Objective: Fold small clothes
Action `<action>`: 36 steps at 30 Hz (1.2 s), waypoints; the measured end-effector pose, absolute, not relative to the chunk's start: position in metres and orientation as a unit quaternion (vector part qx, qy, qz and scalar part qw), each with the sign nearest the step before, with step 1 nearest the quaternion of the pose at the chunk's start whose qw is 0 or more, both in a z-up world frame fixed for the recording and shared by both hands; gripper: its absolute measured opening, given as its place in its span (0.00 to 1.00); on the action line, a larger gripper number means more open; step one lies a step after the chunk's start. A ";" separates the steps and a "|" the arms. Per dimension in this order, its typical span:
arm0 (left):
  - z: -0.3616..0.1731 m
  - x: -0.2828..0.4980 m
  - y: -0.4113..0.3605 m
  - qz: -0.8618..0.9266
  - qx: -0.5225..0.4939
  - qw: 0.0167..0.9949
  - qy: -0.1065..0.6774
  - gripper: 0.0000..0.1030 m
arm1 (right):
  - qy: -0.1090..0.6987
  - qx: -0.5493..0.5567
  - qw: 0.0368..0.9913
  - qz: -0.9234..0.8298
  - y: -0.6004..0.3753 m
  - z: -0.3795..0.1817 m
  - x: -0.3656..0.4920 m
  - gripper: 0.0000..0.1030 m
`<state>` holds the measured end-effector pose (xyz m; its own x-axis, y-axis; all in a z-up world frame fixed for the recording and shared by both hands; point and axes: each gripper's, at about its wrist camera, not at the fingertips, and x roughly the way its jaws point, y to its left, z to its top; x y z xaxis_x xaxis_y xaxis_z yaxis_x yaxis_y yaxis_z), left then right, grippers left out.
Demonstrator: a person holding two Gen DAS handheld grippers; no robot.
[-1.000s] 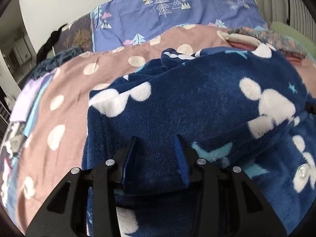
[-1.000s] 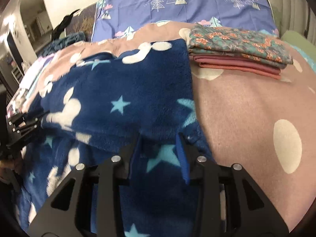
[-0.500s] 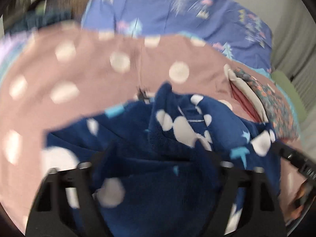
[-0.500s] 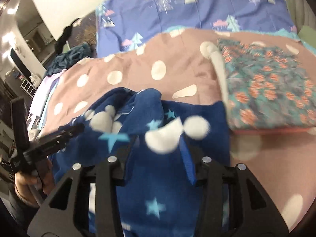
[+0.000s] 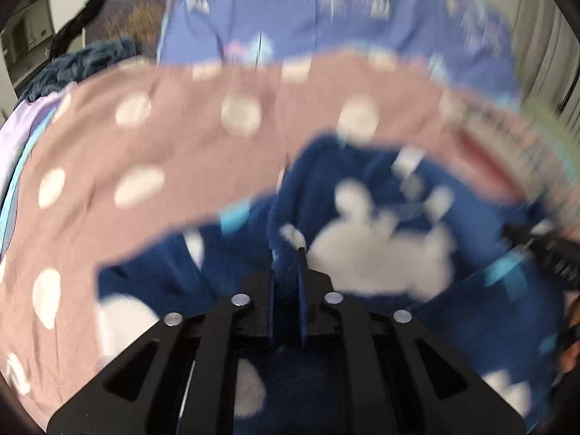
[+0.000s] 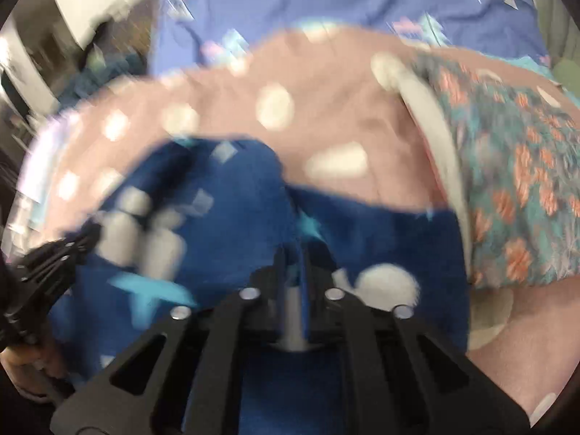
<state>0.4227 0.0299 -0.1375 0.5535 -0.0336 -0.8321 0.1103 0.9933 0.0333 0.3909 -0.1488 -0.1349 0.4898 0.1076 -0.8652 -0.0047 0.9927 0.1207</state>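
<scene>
Your left gripper [image 5: 286, 253] and right gripper [image 6: 294, 250] have just closed, fingers pinching folds of the blue fleece garment [image 5: 380, 253] on the bed [image 5: 145, 152].

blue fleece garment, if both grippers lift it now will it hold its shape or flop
Probably flop: the blue fleece garment bunches in soft folds where the left gripper pinches it. It looks plush, so the fingers likely won't slip. Its loose parts may drag across the dotted pink blanket.

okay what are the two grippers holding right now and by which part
Both hold the navy fleece garment. The left gripper, just closed, pinches a raised fold; the right gripper pinches its far edge.
</scene>
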 end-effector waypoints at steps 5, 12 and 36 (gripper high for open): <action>-0.120 0.406 0.007 -0.004 0.144 0.895 0.421 0.21 | 0.442 -0.046 0.896 0.010 -0.134 -0.102 0.357 0.11; -0.074 0.330 0.032 -0.120 0.050 0.927 0.352 0.35 | 0.449 -0.017 0.889 0.084 -0.149 -0.105 0.286 0.12; -0.102 0.072 0.134 -0.076 0.041 0.928 0.363 0.62 | 0.489 0.040 0.827 0.274 -0.134 -0.114 -0.009 0.22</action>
<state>0.0721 0.1340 -0.1018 0.7252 -0.1108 -0.6795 0.1700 0.9852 0.0208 -0.0088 -0.1341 -0.1137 0.3707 0.4933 -0.7869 -0.4144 0.8461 0.3352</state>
